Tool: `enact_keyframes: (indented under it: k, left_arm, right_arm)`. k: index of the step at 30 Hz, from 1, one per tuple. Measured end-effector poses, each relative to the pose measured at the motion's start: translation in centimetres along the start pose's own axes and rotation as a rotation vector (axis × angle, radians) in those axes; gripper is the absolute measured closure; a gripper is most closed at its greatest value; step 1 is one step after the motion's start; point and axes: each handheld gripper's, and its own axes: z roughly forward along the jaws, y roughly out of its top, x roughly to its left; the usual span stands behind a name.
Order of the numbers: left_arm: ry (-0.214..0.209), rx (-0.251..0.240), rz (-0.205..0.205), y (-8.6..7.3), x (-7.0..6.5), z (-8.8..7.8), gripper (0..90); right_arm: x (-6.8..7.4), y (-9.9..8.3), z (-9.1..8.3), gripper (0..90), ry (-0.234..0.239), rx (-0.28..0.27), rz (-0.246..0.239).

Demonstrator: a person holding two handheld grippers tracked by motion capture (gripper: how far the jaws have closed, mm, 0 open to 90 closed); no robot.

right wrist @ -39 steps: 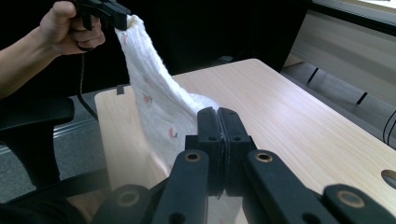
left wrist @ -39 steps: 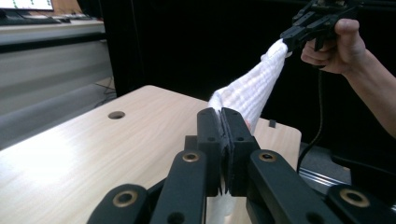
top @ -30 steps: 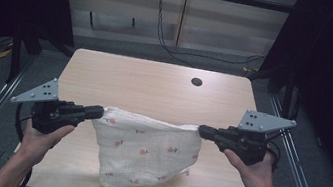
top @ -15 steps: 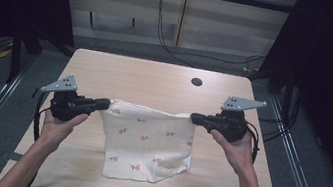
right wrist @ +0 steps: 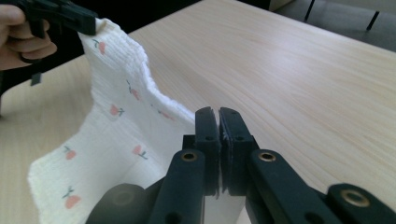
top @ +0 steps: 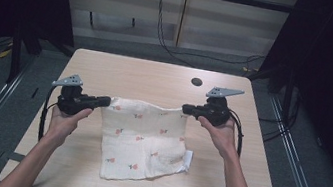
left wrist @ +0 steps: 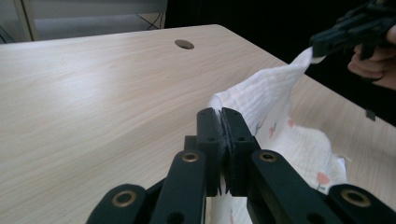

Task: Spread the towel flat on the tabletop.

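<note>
Cloth (top: 144, 138), white w/ small red flower print, stretched betw. the two claws over the table (top: 156, 79). Left claw (top: 106, 100) clamped tight on cloth's top left corner; in left gripper view the jaws are pinched together w/ fabric edge caught betw. them. Top edge runs straight from that claw across to right claw (top: 186, 109), approx. level, so long axis there is left-to-right, parallel to table's near edge. Rest of cloth hangs down & toward the person from both claws, lower part lying crumpled on table, bottom right corner folded over. Right claw also pinched shut on top right corner. Small dark hole (top: 196, 82) in table beyond right claw.
</note>
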Motion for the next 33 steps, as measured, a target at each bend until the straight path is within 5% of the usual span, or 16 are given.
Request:
enact_keyframes:
  k: [6, 9, 15, 18, 26, 29, 31, 33]
  left_arm:
    - [0.046, 0.029, 0.001, -0.2, 1.2, 1.3, 87.0]
    - [0.071, 0.067, -0.01, -0.8, 2.3, 2.3, 86.0]
    - [0.099, 0.086, -0.046, -1.5, 2.9, 2.4, 61.9]
    - [0.125, 0.103, -0.04, -1.7, 2.9, 2.0, 58.0]
    - [0.023, 0.138, 0.028, -2.7, -0.1, 0.5, 64.0]
    - [-0.059, 0.141, -0.002, -3.9, -1.6, -0.5, 67.8]
    - [-0.029, 0.172, 0.021, -4.3, -2.4, -1.0, 69.0]
    - [-0.055, 0.195, 0.033, -4.8, -3.1, -1.5, 69.4]
  right_arm:
    - [-2.0, -0.5, 2.2, 88.2, -0.042, 0.041, 0.03]
    - [-2.3, -0.8, 2.8, 74.7, -0.083, 0.039, 0.056]
    - [-2.2, -1.6, 2.4, 65.9, -0.095, 0.014, 0.072]
    - [-1.8, -2.0, 1.7, 64.7, -0.081, 0.02, 0.063]
    - [1.0, -4.5, -0.6, 65.6, -0.016, 0.062, 0.028]
    - [2.3, -5.7, -1.4, 65.7, 0.018, 0.072, 0.013]
    - [3.2, -6.4, -2.0, 65.8, 0.033, 0.084, 0.005]
    - [4.0, -7.2, -2.5, 65.9, 0.032, 0.097, -0.001]
